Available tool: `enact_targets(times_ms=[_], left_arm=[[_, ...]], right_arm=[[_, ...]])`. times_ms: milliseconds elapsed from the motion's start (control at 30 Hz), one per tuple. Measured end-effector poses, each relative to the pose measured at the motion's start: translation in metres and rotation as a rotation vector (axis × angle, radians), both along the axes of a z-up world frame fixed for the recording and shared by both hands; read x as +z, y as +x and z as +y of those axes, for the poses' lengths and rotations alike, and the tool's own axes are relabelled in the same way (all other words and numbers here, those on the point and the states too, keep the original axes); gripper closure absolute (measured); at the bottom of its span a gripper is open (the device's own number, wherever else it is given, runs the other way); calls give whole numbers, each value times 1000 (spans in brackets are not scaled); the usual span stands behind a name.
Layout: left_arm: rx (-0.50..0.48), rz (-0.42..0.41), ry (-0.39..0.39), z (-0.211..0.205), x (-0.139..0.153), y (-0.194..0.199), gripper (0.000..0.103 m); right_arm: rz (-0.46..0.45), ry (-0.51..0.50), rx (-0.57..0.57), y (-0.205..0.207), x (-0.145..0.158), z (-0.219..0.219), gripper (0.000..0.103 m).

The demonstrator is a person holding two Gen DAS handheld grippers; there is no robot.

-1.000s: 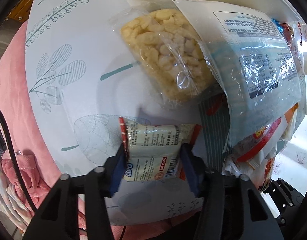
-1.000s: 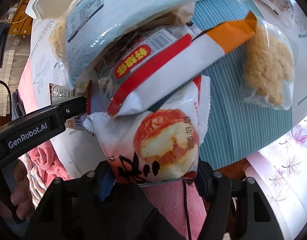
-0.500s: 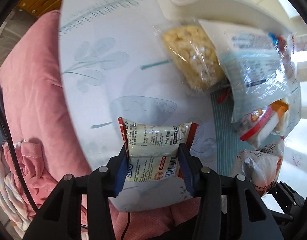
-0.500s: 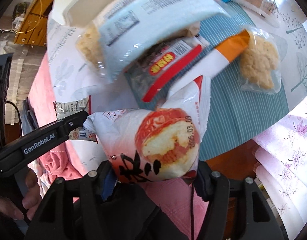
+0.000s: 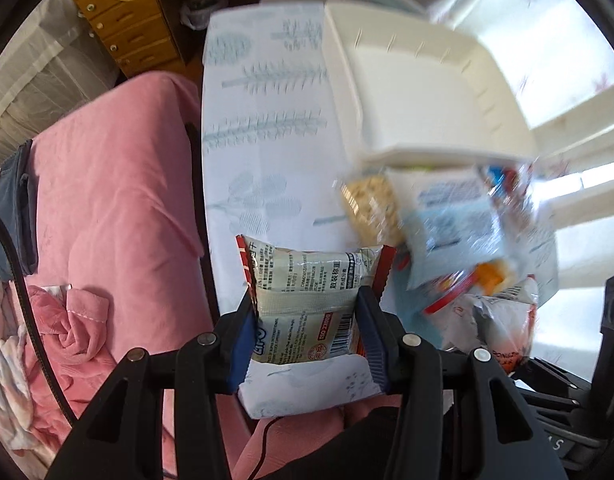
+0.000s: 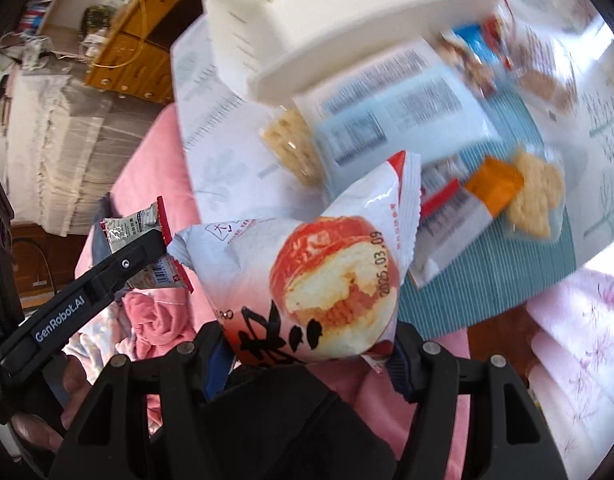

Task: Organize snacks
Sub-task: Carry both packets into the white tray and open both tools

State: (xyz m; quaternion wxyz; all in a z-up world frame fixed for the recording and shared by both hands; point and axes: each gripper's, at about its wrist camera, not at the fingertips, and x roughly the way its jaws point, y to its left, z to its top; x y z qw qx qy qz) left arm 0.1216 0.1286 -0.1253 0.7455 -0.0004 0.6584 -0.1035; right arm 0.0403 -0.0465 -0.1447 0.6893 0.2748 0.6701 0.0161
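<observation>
both sets of jaws are clamped on snacks: the left gripper [image 5: 305, 330] pinches a small cream biscuit packet [image 5: 307, 288] by its sides, and the right gripper [image 6: 307, 354] grips a white pastry bag [image 6: 307, 276], both held up off the table. the white tray [image 5: 423, 92] sits beyond the snack pile [image 5: 447, 224]. best to carry them level and let go low over the tray. the bag reads "2025.03.09"; the left tool says "genrobot.ai".

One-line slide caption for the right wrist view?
Right tool grips a red-and-white cake packet above the snack pile, white bin beyond.
</observation>
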Motion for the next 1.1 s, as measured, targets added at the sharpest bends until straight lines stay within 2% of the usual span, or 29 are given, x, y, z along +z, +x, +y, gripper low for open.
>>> enact_targets(times_ms=[300,567,867,1100], left_arm=[[63,-135,-57,-21,59,18,57],[90,-223,-103,-55,85,38,57],[117,-269,-155,-100,83,70,57],[129,-300,-187,-133,71,99,57]], right_arm=[[-106,11,53,32,45,-31,39],[-163,-8,97,68,64,-67,39],[-227,-23,120,108,76,-117,39],[-276,-47,128,139,72,-151,39]])
